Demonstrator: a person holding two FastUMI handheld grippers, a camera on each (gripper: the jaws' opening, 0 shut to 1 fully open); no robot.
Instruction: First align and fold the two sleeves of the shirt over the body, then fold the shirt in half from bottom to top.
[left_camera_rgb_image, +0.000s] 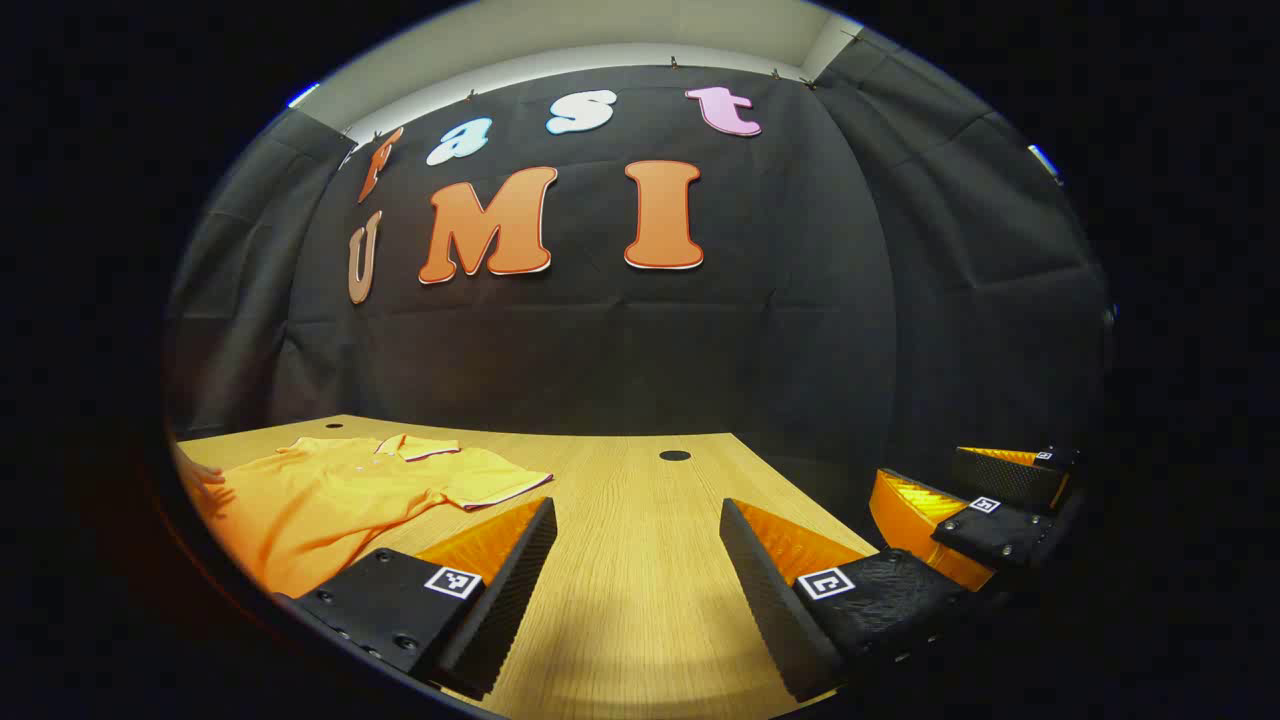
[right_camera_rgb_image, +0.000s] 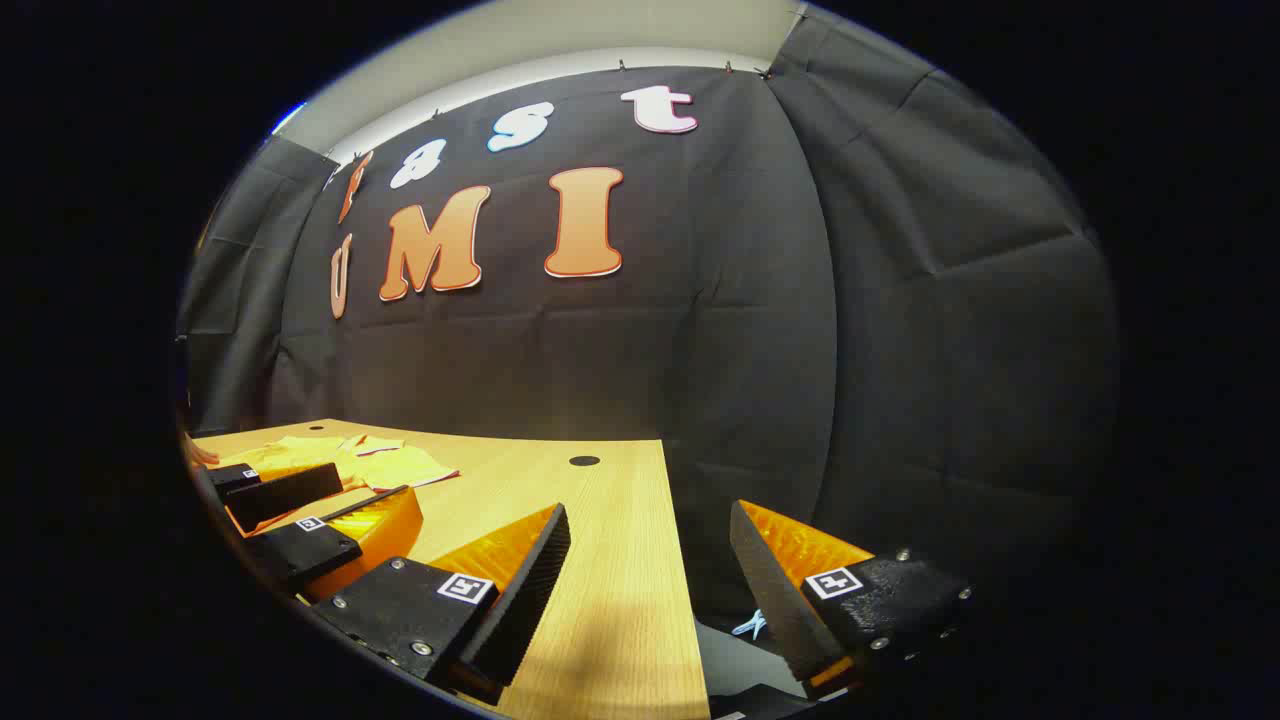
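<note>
The shirt (left_camera_rgb_image: 350, 495) lies flat on the table (left_camera_rgb_image: 640, 560), collar toward the wall, well apart from both grippers. The left gripper (left_camera_rgb_image: 640, 580) and right gripper (right_camera_rgb_image: 650, 580) are spread wide, holding nothing — neither sleeve (left_camera_rgb_image: 500, 480) is folded yet. A hand (left_camera_rgb_image: 205, 490) rests at the shirt's far edge. Best approach, I'd judge: pinch each sleeve at its cuff (low, close to the wood) and carry both inward evenly. No containers here.

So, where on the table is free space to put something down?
Bare wood runs from the shirt's right sleeve across to the table's right edge, around the round hole. The left side is crowded: the shirt covers it, with a hand at its edge.
</note>
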